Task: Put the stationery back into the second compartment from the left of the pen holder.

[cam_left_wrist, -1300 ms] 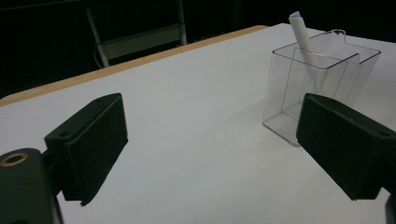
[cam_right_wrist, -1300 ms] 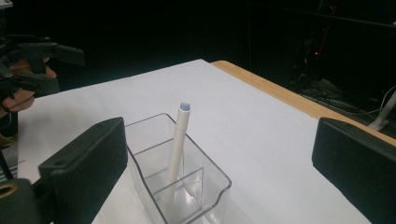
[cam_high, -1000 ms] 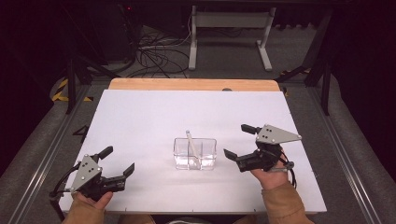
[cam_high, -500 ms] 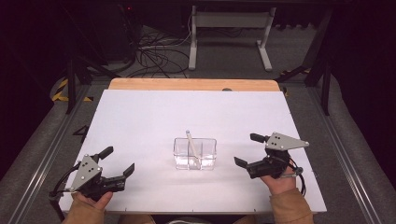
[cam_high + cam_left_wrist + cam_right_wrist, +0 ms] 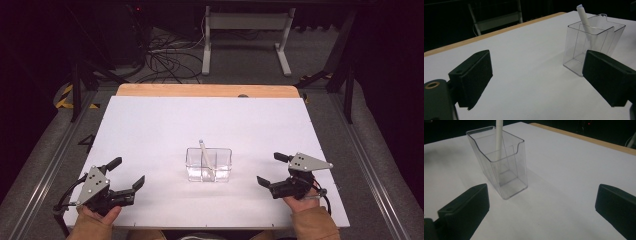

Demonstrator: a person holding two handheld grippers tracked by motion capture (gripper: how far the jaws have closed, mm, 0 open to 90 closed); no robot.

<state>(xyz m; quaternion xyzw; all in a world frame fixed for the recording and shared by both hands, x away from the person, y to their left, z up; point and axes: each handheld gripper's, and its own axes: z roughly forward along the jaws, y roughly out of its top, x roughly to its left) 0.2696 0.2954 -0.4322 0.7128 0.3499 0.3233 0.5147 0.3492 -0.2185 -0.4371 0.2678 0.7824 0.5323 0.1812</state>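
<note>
A clear plastic box point(image 5: 209, 164) stands near the middle front of the white table point(image 5: 165, 125), with a white rolled stick point(image 5: 205, 157) leaning inside it. In the left gripper view the box point(image 5: 591, 40) is to the right, with the stick point(image 5: 585, 20) poking out of its top. In the right gripper view the box point(image 5: 501, 162) stands at upper left, the stick point(image 5: 499, 138) upright in it. My left gripper point(image 5: 126, 175) rests open at the front left. My right gripper point(image 5: 272, 169) rests open at the front right, apart from the box. Both hold nothing.
A wooden strip point(image 5: 205, 90) runs along the table's far edge. Beyond it are a white metal stand point(image 5: 245, 35) and cables point(image 5: 165, 55) on the dark floor. Metal rails point(image 5: 45, 155) flank the table.
My right gripper has drawn back from beside the box toward the table's front right and lowered. The left gripper has stayed put.
</note>
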